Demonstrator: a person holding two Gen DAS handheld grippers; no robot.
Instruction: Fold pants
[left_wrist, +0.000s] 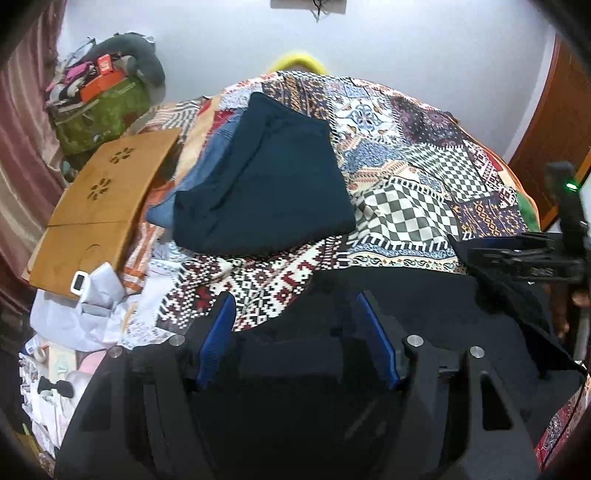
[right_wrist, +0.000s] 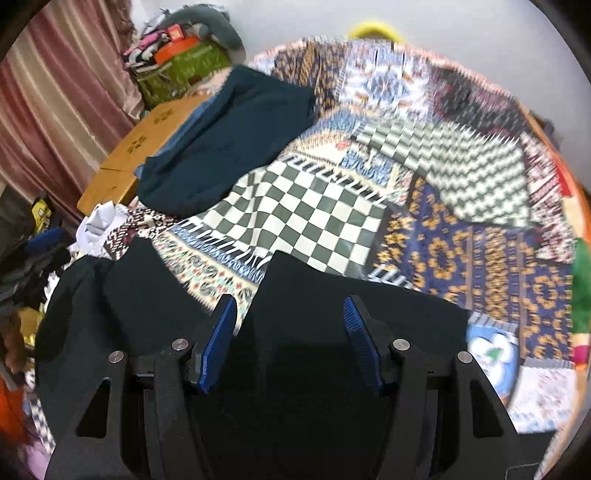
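Observation:
Black pants (left_wrist: 424, 306) lie on the patchwork bedspread (left_wrist: 406, 173) at its near edge, under both grippers; they also show in the right wrist view (right_wrist: 332, 295). My left gripper (left_wrist: 297, 306) is open, its blue pads (left_wrist: 221, 325) spread over the black cloth. My right gripper (right_wrist: 290, 310) is open too, pads (right_wrist: 356, 321) apart above the pants. The right gripper also shows from the side at the right of the left wrist view (left_wrist: 517, 254), over the pants' edge.
A folded dark teal garment (left_wrist: 266, 177) lies on a blue one at the far left of the bed. A wooden lap tray (left_wrist: 107, 206) sits left of it. A green bag (left_wrist: 103, 110) with clutter stands behind. Loose white clothes (left_wrist: 92, 306) lie near left.

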